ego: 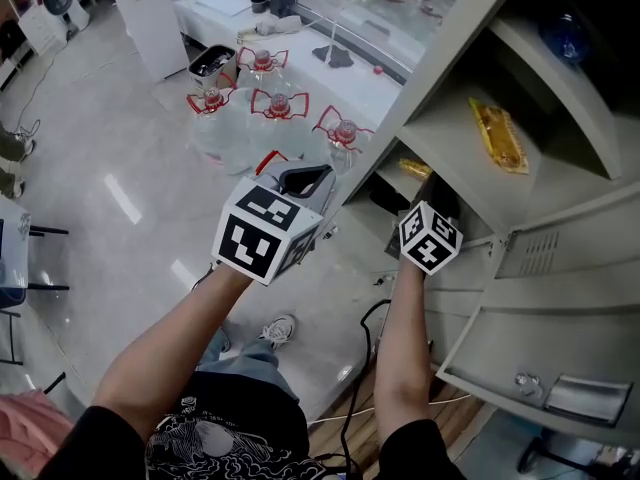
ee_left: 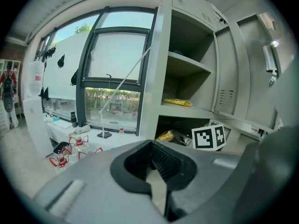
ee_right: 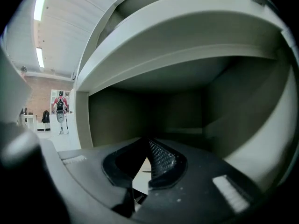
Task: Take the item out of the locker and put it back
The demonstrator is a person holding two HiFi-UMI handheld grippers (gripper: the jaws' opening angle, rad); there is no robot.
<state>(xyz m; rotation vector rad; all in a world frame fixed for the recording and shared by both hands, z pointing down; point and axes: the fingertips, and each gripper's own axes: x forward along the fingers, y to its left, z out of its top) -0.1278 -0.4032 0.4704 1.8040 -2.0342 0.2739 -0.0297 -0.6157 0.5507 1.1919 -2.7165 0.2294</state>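
Observation:
The grey locker [ego: 560, 243] stands open at the right. On a middle shelf lies a long yellow packet [ego: 498, 136] [ee_left: 177, 102]. A smaller yellow packet [ego: 415, 168] [ee_left: 166, 136] sits in the dark compartment below. My right gripper [ee_right: 147, 141] is shut and empty, its tip inside that lower compartment; only bare, dim walls lie ahead of it. In the head view its marker cube [ego: 430, 236] hides the jaws. My left gripper [ego: 305, 180] [ee_left: 150, 143] hangs shut and empty in front of the locker's left edge, holding nothing.
The lower locker door [ego: 540, 368] swings open at bottom right. Several large water bottles with red handles [ego: 270, 108] stand on the floor to the left of the locker, below a window sill [ee_left: 107, 134]. A blue object [ego: 565, 33] rests on an upper shelf. Cables [ego: 360, 368] trail by my feet.

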